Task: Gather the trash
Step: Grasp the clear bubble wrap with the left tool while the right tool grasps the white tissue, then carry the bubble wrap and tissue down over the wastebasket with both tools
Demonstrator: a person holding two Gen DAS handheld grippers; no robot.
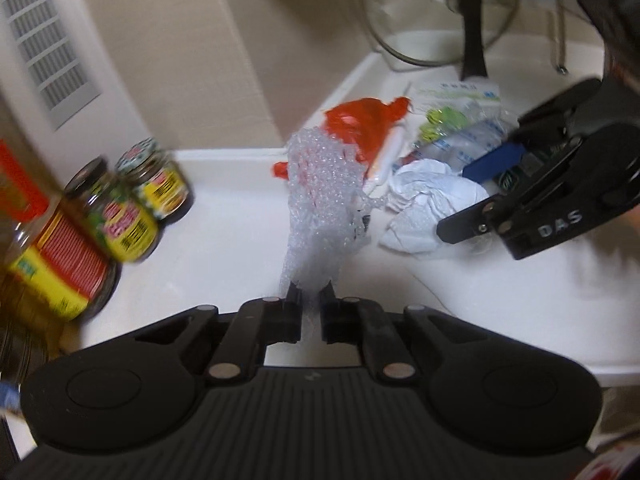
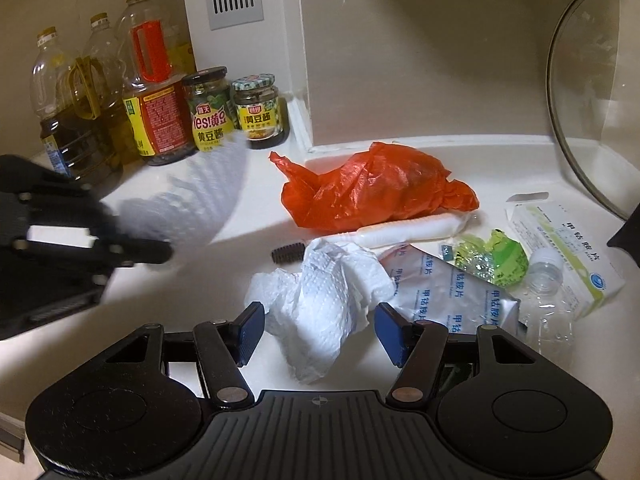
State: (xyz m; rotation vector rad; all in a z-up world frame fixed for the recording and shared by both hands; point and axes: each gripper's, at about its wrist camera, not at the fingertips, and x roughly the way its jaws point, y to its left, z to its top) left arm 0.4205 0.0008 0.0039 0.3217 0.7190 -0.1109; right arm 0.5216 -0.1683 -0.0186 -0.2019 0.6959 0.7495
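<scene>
Bubble wrap (image 1: pixel 320 200) is clenched in the left tongs (image 1: pixel 311 300); right tongs (image 2: pixel 320 322) gape around crumpled tissue (image 2: pixel 320 304) mid-table (image 2: pixel 248 208); close squarely, lift without snagging

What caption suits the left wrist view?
Left gripper clamps bubble wrap beside remaining counter trash.

Non-task items on your surface (image 2: pixel 500 160)
You have oil bottles (image 2: pixel 100 92) and two sauce jars (image 2: pixel 236 110) in the far-left corner; a glass lid (image 2: pixel 592 92) leans right.
</scene>
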